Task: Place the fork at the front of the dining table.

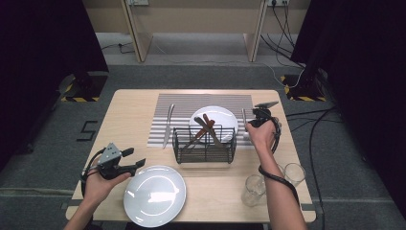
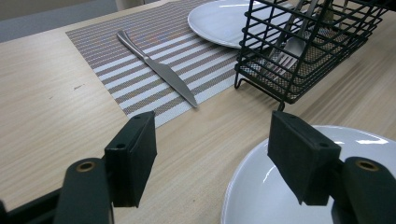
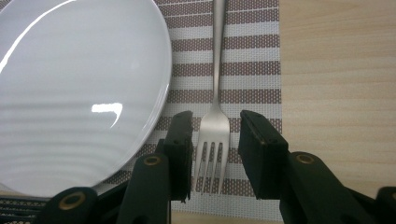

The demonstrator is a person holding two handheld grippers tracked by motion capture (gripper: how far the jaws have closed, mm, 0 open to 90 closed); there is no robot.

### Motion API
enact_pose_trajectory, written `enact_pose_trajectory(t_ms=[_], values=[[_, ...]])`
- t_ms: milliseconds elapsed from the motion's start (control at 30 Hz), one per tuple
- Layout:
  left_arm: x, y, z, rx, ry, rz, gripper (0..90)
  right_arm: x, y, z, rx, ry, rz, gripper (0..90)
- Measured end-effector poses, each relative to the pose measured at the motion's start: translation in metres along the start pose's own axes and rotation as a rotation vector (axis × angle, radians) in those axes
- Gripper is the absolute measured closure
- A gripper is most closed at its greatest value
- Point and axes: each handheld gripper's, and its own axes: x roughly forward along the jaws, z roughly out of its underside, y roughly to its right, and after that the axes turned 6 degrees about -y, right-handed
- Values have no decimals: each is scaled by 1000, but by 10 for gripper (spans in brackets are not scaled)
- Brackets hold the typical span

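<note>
Fork (image 3: 215, 84) lies lengthwise along placemat (image 3: 252, 56) (tines toward tongs (image 3: 215, 149)).

Table layout from my station

I see the fork (image 3: 215, 121) on the placemat (image 3: 247, 70), right of the far plate (image 3: 70, 93); knife (image 1: 167, 125) left, rack (image 1: 204, 145) in front.

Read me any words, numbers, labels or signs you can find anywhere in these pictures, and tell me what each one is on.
"5": a dark numeral-like mark on the grey floor, left of the light wooden table.
No text shows on the white plates, black wire basket, striped placemat, steel fork or steel knife.
</note>
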Motion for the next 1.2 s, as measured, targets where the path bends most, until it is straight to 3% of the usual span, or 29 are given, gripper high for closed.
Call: enact_pose_trajectory(t_ms=[1200], values=[[1, 2, 0, 1, -2, 5, 324, -22, 5, 16, -20, -21, -9, 620]])
